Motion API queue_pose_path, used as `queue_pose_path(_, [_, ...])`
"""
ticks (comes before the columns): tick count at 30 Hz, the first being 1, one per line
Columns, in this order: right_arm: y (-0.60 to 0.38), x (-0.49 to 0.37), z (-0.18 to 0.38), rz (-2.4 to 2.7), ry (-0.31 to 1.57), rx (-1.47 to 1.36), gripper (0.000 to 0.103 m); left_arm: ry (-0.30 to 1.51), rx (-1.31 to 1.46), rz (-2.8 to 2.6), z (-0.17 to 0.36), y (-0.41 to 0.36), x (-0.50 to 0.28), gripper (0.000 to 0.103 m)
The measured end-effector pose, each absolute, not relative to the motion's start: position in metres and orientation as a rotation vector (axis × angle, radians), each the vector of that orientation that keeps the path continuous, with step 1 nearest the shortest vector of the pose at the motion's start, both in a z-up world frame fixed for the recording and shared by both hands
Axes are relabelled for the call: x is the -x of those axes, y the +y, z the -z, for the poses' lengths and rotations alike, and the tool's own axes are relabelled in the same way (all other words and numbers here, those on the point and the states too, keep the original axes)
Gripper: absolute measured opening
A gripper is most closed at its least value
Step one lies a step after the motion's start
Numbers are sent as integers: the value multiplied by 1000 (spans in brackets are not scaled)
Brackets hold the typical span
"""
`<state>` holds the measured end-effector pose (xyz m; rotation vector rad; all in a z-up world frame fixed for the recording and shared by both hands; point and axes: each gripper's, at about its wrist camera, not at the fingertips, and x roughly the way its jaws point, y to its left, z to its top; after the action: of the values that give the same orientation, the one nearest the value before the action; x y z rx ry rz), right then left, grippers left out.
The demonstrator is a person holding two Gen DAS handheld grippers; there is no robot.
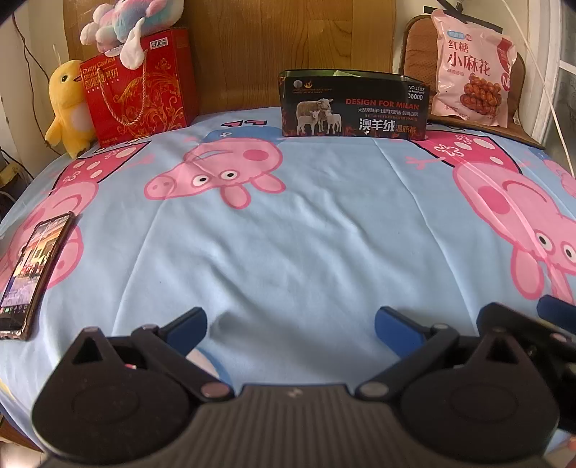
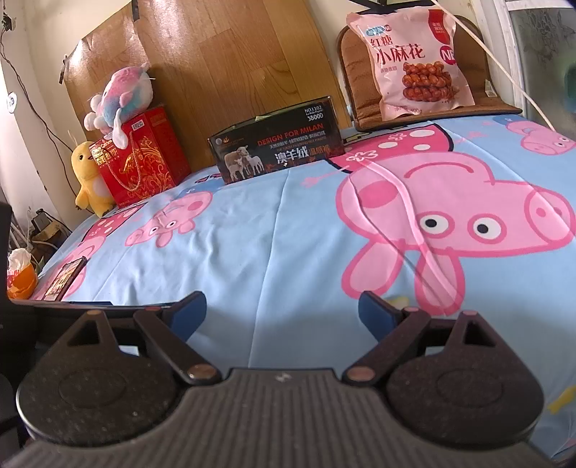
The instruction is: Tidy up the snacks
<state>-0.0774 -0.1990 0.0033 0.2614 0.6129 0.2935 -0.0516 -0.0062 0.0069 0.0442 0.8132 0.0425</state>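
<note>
A pink snack bag (image 1: 469,68) (image 2: 414,61) printed with brown twists leans upright on a brown chair at the back right. An open black box (image 1: 354,104) (image 2: 277,144) with sheep on its front stands at the far middle of the bed. A red cashew-biscuit gift box (image 1: 138,84) (image 2: 144,160) stands at the back left. My left gripper (image 1: 291,329) hovers open over the near bed, holding nothing. My right gripper (image 2: 282,313) is also open and empty, low over the sheet. Part of the right gripper (image 1: 522,331) shows at the left view's right edge.
The bed carries a blue sheet (image 1: 288,223) (image 2: 288,234) with pink cartoon pigs. A phone (image 1: 34,273) (image 2: 63,279) lies at the near left. A yellow plush chick (image 1: 70,106) (image 2: 90,176) and a pastel plush (image 1: 126,21) (image 2: 120,97) sit by the red box.
</note>
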Motion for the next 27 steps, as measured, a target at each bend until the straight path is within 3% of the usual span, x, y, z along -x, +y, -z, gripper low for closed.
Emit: queue_pose_path(27, [-200, 79, -4, -294, 586, -251, 93, 769, -95, -72, -14, -9, 46, 103])
